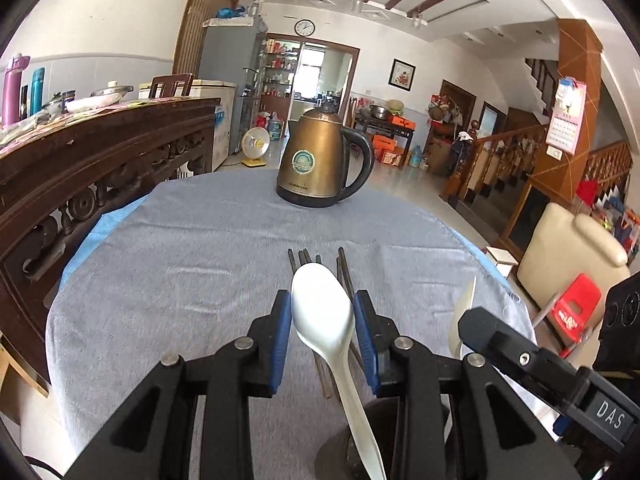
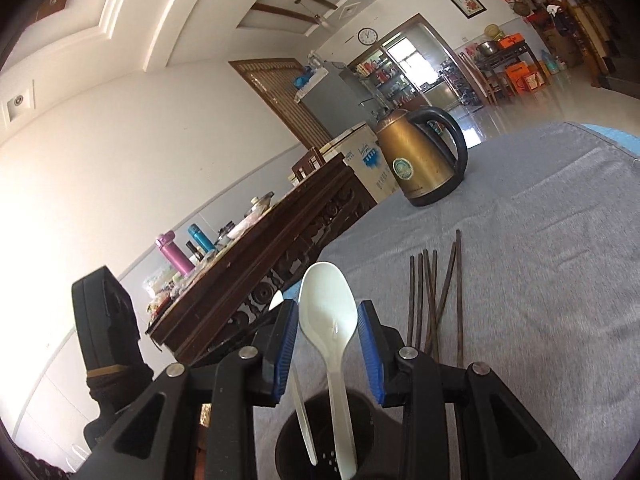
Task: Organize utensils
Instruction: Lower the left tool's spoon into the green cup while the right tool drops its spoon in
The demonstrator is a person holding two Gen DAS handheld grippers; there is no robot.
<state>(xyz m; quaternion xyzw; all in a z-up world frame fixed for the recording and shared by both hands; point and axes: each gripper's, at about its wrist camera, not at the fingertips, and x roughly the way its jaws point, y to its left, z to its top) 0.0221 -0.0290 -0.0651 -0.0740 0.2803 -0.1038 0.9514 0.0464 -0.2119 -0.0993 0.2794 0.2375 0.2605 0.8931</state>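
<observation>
Left wrist view: the left gripper (image 1: 322, 330) has its fingers partly open around a white spoon (image 1: 322, 308); whether the pads press the bowl cannot be told. The spoon's handle runs down into a dark holder (image 1: 352, 450) beneath the fingers. Chopsticks (image 1: 306, 258) lie on the counter (image 1: 200, 248) just beyond the fingers, with a kettle (image 1: 320, 160) farther ahead.

Right wrist view: the right gripper (image 2: 328, 330) has its fingers partly open around a second white spoon (image 2: 326, 304); contact cannot be told. This spoon stands in the holder (image 2: 324, 440) below, with another white handle (image 2: 302, 420) beside it.

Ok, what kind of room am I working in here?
Most likely a home's open dining and living area: a bronze electric kettle on the grey-clothed table, a grey fridge by the kitchen doorway, and a wooden staircase.
</observation>
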